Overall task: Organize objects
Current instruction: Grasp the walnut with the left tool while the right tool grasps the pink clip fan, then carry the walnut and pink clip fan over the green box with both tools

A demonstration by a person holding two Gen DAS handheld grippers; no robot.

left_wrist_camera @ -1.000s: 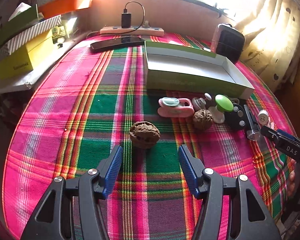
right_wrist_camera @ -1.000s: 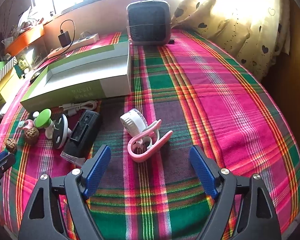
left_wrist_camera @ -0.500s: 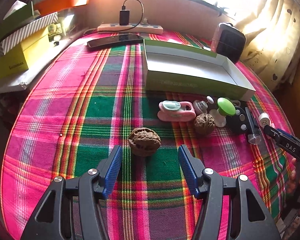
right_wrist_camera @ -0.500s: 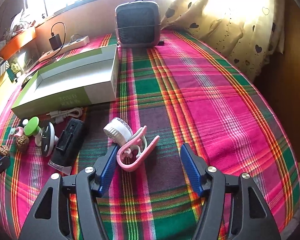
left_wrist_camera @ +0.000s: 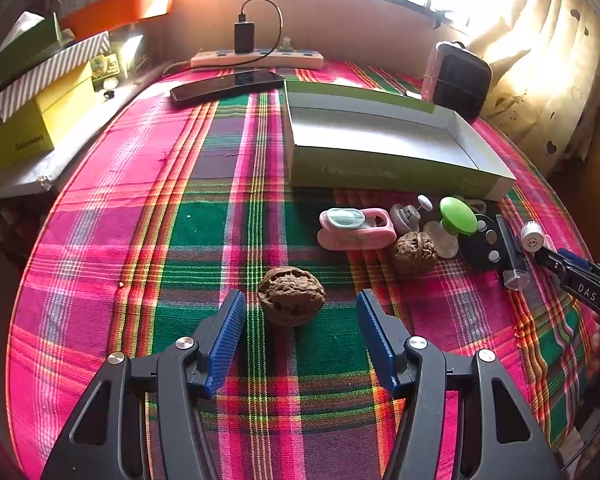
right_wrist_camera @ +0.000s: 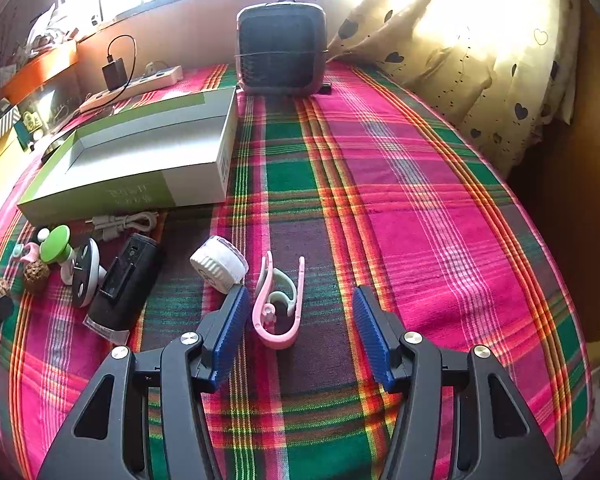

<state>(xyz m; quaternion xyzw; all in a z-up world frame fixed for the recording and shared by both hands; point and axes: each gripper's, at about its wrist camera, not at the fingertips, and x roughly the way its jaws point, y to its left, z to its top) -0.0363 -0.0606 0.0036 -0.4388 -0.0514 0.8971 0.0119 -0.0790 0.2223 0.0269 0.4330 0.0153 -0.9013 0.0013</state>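
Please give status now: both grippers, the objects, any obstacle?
Left gripper open around walnut, no contact. Right gripper closing, pink clip between jaws, untouched. White cap near its left finger.

Plaid cloth pink, green, orange; brown walnut; pink clip; green-and-white box; blue gripper pads; cream curtain with dark hearts; orange tray.

Plaid-covered table carries 2 walnuts, box, phone.
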